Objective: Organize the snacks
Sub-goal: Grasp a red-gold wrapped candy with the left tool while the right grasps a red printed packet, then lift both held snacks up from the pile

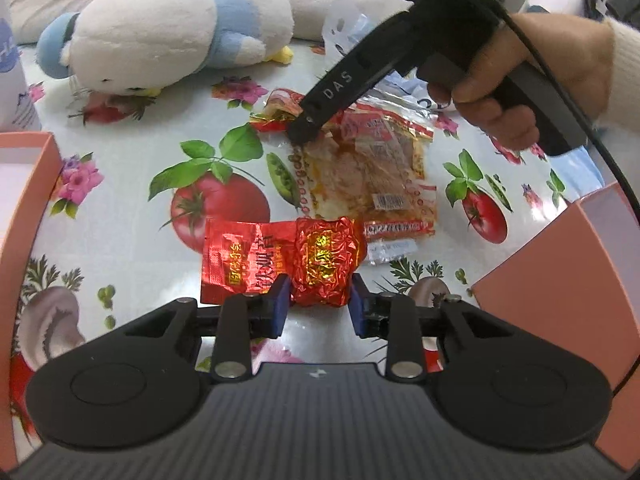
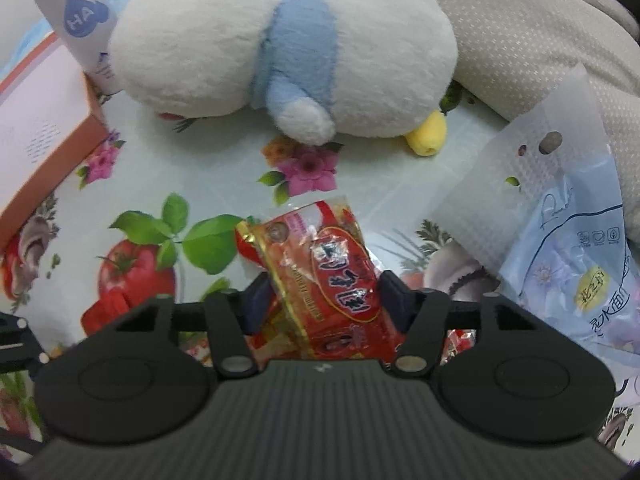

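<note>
— Picking up, by the look of it. At far left a pink box (image 1: 28, 184) waits open on the flowered surface (image 1: 132, 196). The left gripper (image 1: 318, 300) has its fingers (image 1: 280, 300) drawn narrow around a crumpled red foil packet (image 1: 326, 266); whether the pads already press it, I cannot tell.

— And the right gripper (image 2: 320, 300)?

— Its fingers (image 2: 394, 298) straddle a red-and-gold snack bag (image 2: 332, 280), half wide, with a gap on both sides, so nothing is held yet.

— Which way do the snacks lie?

— The foil packet lies flat, just beside a flatter red one (image 1: 236, 268), its long axis running away from the camera. The snack bag runs diagonally, its top toward the plush penguin (image 2: 280, 40).

— Next?

— Probably closing firmly, lifting, then carrying each to a box.
</note>
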